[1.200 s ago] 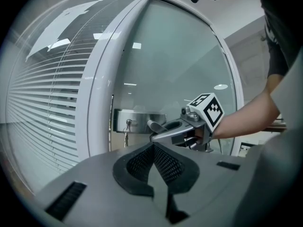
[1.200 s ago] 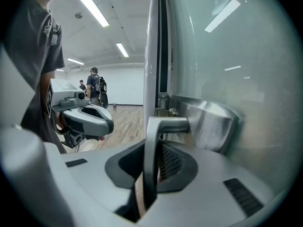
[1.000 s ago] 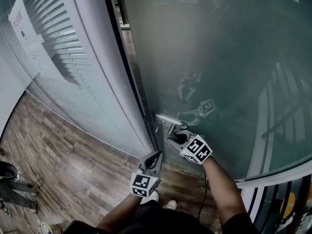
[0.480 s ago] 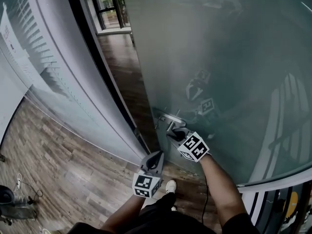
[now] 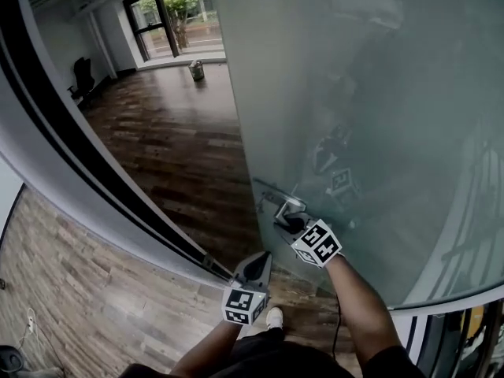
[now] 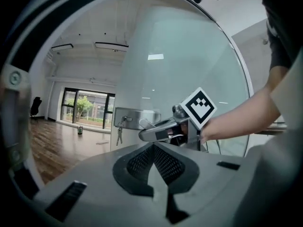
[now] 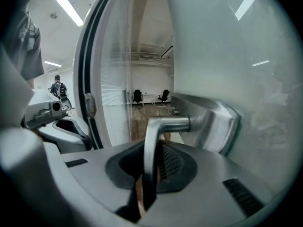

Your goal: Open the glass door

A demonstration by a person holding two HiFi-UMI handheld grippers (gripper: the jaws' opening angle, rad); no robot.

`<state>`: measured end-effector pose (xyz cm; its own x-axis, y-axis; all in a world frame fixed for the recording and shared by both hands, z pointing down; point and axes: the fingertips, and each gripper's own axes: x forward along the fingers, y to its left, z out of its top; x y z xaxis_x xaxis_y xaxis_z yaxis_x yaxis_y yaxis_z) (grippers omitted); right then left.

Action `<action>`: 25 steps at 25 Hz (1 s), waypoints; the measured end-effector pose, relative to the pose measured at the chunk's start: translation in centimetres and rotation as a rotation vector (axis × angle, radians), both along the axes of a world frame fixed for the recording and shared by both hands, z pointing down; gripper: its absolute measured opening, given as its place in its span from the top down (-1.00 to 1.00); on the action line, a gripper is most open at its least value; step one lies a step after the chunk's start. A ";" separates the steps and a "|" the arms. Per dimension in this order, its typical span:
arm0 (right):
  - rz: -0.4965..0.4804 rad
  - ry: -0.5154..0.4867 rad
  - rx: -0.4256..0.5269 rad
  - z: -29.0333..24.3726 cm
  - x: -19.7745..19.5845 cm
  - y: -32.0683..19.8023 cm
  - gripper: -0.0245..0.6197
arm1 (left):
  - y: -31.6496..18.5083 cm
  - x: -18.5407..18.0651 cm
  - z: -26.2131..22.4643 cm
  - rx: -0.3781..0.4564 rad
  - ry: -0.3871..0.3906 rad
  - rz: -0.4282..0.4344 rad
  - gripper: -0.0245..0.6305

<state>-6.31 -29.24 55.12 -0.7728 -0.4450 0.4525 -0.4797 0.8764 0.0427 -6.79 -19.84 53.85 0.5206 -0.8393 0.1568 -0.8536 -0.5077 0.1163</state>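
The frosted glass door [image 5: 354, 93] stands swung well away from its dark frame [image 5: 94, 176]. Its steel lever handle [image 5: 285, 205] sits on a steel plate at the door's edge. My right gripper [image 5: 290, 224] is shut on that handle. In the right gripper view the lever [image 7: 163, 125] runs down between the pads of the right gripper [image 7: 151, 157]. My left gripper [image 5: 258, 264] hangs below and left of the handle, shut and holding nothing. In the left gripper view its tips [image 6: 154, 146] meet, with the right gripper [image 6: 161, 130] beyond them.
Keys [image 6: 119, 134] hang from the lock on the door's edge. Through the gap lies a room with a wooden floor [image 5: 173, 140], a small pot [image 5: 197, 70], a chair [image 5: 83, 73] and a far window [image 5: 169, 14]. A person [image 7: 57, 89] stands far off behind the left gripper.
The door has swung much wider from its frame, so the room beyond has come into view. Both grippers have travelled with the door's edge, the right one staying on the handle.
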 end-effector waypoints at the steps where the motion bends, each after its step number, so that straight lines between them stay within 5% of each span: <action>1: 0.011 0.001 0.000 0.4 0.0 -1.0 0.77 | -0.8 0.0 0.3 0.000 0.003 0.014 0.93; 9: 0.107 -0.001 -0.026 0.4 4.1 -8.2 0.78 | -5.3 2.2 -0.2 0.005 0.015 0.087 0.93; 25: 0.332 -0.018 -0.036 0.9 16.1 -25.3 0.78 | -18.4 8.4 1.3 -0.014 -0.020 0.084 0.93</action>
<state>9.84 -54.54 56.04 -0.5960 -0.6581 0.4600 -0.7400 0.6726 0.0036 1.57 -38.28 55.12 0.5857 -0.7905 0.1788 -0.8103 -0.5761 0.1073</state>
